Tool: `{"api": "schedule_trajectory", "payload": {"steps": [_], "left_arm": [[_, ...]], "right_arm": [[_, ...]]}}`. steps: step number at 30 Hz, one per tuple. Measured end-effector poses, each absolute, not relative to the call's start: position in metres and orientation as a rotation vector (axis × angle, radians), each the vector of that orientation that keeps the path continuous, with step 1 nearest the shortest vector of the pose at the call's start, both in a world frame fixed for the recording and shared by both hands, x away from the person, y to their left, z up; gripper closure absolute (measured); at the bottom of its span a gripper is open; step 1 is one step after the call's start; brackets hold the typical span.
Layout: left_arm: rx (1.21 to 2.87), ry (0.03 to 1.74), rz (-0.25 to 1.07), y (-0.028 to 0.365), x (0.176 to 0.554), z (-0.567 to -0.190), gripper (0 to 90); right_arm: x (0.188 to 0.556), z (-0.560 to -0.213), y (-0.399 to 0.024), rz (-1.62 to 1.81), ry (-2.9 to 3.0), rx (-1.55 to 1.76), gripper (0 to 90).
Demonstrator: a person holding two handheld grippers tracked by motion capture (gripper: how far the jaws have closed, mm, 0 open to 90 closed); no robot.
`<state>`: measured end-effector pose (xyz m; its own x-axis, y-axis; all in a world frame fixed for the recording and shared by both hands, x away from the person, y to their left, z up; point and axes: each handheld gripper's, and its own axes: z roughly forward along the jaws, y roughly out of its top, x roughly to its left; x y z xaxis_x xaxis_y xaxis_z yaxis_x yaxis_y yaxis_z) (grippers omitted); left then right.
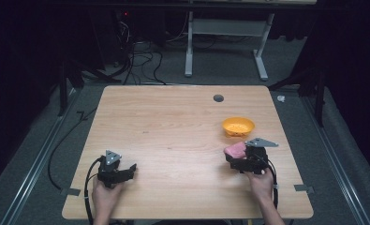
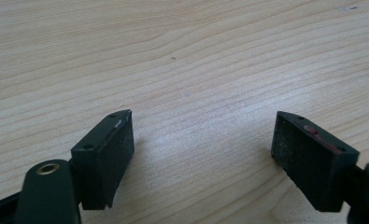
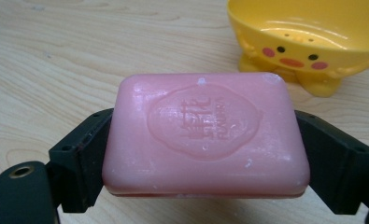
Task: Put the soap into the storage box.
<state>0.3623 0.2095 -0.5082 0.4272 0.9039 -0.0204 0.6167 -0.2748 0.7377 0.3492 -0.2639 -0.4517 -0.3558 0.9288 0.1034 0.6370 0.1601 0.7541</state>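
A pink bar of soap [image 3: 205, 135] with a stamped oval mark lies flat between the two black jaws of my right gripper [image 3: 203, 154], which is shut on its short sides. From above, the pink soap [image 1: 235, 149] sticks out of the right gripper [image 1: 239, 157] at the table's right front. Just beyond it stands a yellow soap dish [image 3: 308, 37] with a duck face and drain holes; the yellow dish [image 1: 238, 126] is empty. My left gripper [image 1: 126, 172] rests low at the front left. Its jaws stand wide apart over bare wood [image 2: 203, 140].
The wooden table [image 1: 173, 126] has a round cable hole [image 1: 218, 98] near its far edge. Tape patches [image 1: 305, 188] mark the front corners. Cables [image 1: 140, 56] and a white table frame [image 1: 225, 42] lie on the floor behind.
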Motion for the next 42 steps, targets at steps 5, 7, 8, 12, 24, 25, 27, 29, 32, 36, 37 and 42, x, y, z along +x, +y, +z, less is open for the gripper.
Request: {"api": "schedule_trajectory", "payload": {"steps": [5, 7, 8, 12, 24, 25, 27, 29, 32, 36, 37, 42], "left_arm": [[2.001, 1.28, 0.54, 0.21, 0.362, -0.508, 21.5], [2.001, 1.28, 0.54, 0.21, 0.362, -0.508, 21.5], [2.001, 1.28, 0.54, 0.21, 0.362, -0.508, 21.5], [2.001, 1.28, 0.539, 0.21, 0.362, -0.508, 21.5], [2.002, 1.28, 0.539, 0.21, 0.362, -0.508, 21.5], [2.001, 1.28, 0.539, 0.21, 0.362, -0.508, 21.5], [2.001, 1.28, 0.539, 0.21, 0.362, -0.508, 21.5], [2.001, 1.28, 0.539, 0.21, 0.362, -0.508, 21.5], [2.001, 1.28, 0.539, 0.21, 0.362, -0.508, 21.5], [2.002, 1.28, 0.539, 0.21, 0.362, -0.508, 21.5], [2.002, 1.28, 0.539, 0.21, 0.362, -0.508, 21.5], [2.001, 1.28, 0.539, 0.21, 0.362, -0.508, 21.5]], "right_arm": [[0.353, -0.446, -0.268, 1.045, 2.042, 1.498, 13.4], [0.356, -0.443, -0.269, 1.049, 2.037, 1.499, 13.4], [0.357, -0.441, -0.27, 1.051, 2.035, 1.498, 13.4], [0.361, -0.438, -0.272, 1.058, 2.027, 1.51, 13.4], [0.375, -0.428, -0.282, 1.065, 1.996, 1.55, 13.4], [0.376, -0.427, -0.283, 1.066, 1.993, 1.552, 13.4], [0.379, -0.426, -0.284, 1.065, 1.995, 1.556, 13.4], [0.381, -0.426, -0.285, 1.059, 1.992, 1.561, 13.4], [0.384, -0.424, -0.285, 1.058, 1.987, 1.568, 13.4], [0.389, -0.421, -0.286, 1.06, 1.982, 1.57, 13.4], [0.39, -0.421, -0.287, 1.062, 1.985, 1.575, 13.4], [0.396, -0.419, -0.288, 1.064, 1.982, 1.59, 13.4]]}}
